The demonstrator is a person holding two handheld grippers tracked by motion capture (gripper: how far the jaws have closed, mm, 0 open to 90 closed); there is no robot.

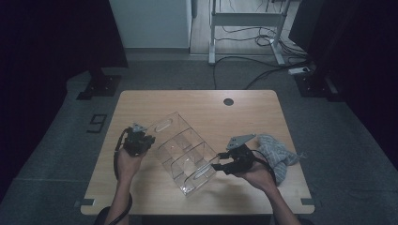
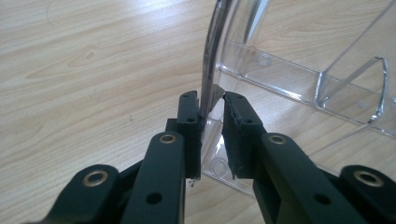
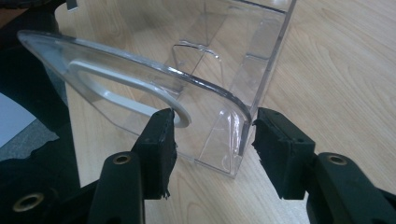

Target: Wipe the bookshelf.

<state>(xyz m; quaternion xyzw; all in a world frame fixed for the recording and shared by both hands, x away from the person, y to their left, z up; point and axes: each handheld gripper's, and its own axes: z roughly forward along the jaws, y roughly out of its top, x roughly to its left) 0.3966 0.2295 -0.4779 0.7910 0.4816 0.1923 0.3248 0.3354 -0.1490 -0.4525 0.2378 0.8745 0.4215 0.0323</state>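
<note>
A clear plastic organizer [image 1: 180, 152], divided into compartments and with a slot handle cut in each end wall, is seen near the middle of the tabletop [image 1: 244, 112], lying askew to its edges. The left gripper [image 1: 139, 138] is held at the organizer's far-left end; in the left gripper view [image 2: 211, 135] its jaws are seen straddling the thin end wall, one jaw touching the outer face and the other just off the inner face, so the wall is bracketed but not firmly pinched. The right gripper [image 1: 220, 164] is held at the organizer's opposite, nearer end. In the right gripper view [image 3: 212, 140] its jaws are spread wide around the corner of that end wall, one jaw tip resting at the rim of the slot handle [image 3: 126, 91], the other standing clear outside the side wall. A grey cloth [image 1: 279, 154] lies crumpled just beyond the right gripper, on the side away from the organizer.

The likely risks are judged as follows. If only one end is gripped, the organizer may pivot and slide on the smooth wood. The slick, thin plastic may slip from the pads if the left jaws are closed off-centre. A hard squeeze across the corner by the right jaws could flex or crack the wall.
</note>
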